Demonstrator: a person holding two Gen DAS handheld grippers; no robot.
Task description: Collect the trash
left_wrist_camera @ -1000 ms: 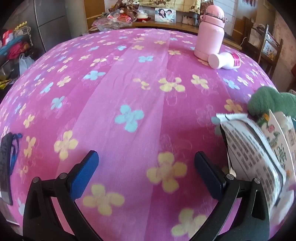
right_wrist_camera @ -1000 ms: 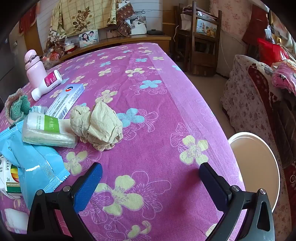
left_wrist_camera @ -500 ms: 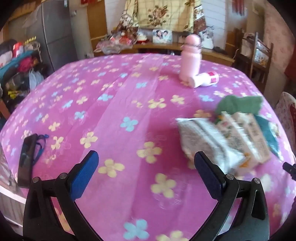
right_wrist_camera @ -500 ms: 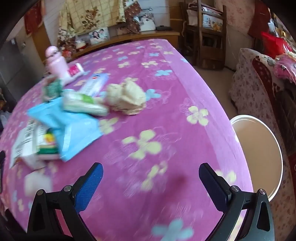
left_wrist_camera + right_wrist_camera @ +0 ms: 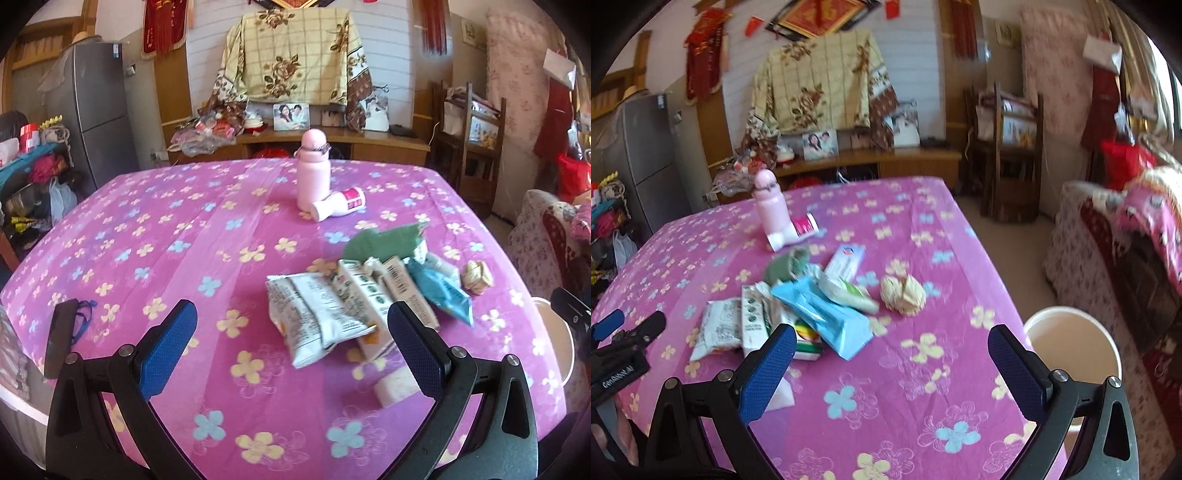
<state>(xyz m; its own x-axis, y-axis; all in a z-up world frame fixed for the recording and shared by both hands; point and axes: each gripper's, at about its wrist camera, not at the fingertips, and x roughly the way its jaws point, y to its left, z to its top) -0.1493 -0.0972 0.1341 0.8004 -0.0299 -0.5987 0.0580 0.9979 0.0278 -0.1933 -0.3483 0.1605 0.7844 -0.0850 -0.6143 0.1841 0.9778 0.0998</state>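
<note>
A heap of trash lies on the pink flowered tablecloth (image 5: 184,229): a white snack bag (image 5: 314,314), drink cartons (image 5: 369,291), a blue wrapper (image 5: 439,291) and a crumpled paper ball (image 5: 478,277). My left gripper (image 5: 290,332) hovers open above the table, near side of the heap, holding nothing. In the right wrist view the blue wrapper (image 5: 827,317), the paper ball (image 5: 903,295) and the snack bag (image 5: 718,328) lie ahead of my open, empty right gripper (image 5: 892,350). A white bin (image 5: 1071,339) stands on the floor by the table's right edge.
A pink bottle (image 5: 313,173) stands at the back with a small white bottle (image 5: 338,205) lying beside it. A green cloth (image 5: 384,242) lies behind the heap, a white pad (image 5: 395,386) in front. A black object with a blue strap (image 5: 61,339) lies at the left edge.
Both grippers have drawn back and risen from the table, so the whole table and room show. Both stay open and empty. The trash has not moved.
</note>
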